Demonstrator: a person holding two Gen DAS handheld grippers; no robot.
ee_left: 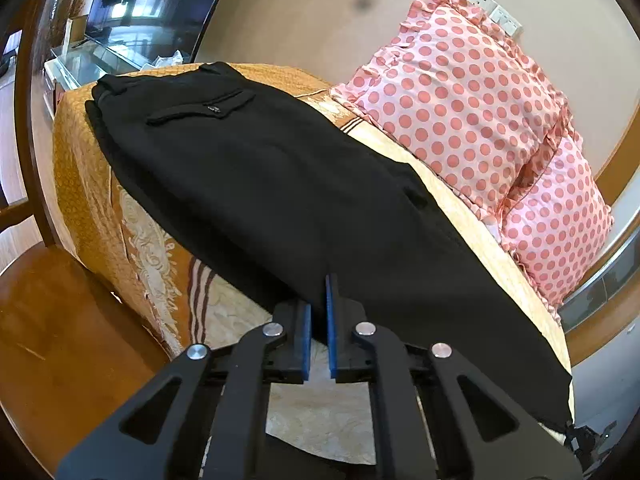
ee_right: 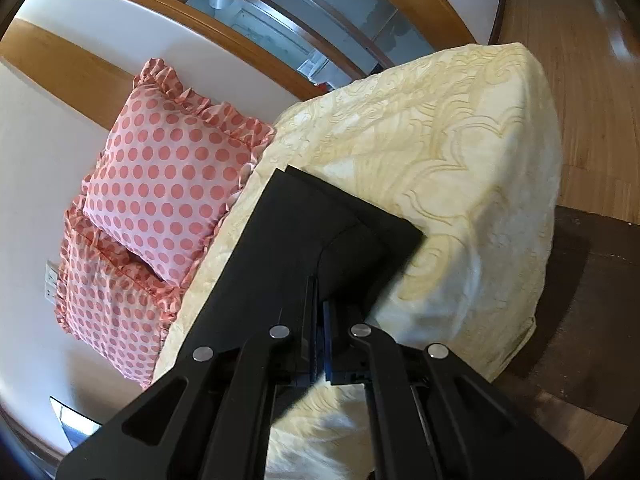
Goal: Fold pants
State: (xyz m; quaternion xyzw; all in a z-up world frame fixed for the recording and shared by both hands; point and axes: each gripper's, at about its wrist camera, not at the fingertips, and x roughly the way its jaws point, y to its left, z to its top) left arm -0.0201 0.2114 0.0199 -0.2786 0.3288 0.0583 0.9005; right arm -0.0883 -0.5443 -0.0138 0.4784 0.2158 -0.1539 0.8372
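Black pants (ee_left: 280, 184) lie stretched along the bed, waistband and back pocket (ee_left: 204, 108) at the far end. My left gripper (ee_left: 319, 304) is shut on the near edge of the pants, the cloth pinched between its blue pads (ee_left: 330, 312). In the right wrist view the hem end of the pants (ee_right: 320, 232) lies on the cream bedspread. My right gripper (ee_right: 320, 320) is shut on the pants near the hem, its jaws nearly together with cloth between them.
The bed wears an orange and cream bedspread (ee_left: 152, 240), also in the right wrist view (ee_right: 460, 160). Two pink polka-dot pillows (ee_left: 472, 112) (ee_right: 168, 184) lean on the wall. A wooden chair seat (ee_left: 60, 320) stands beside the bed. Wooden floor (ee_right: 580, 80) lies beyond.
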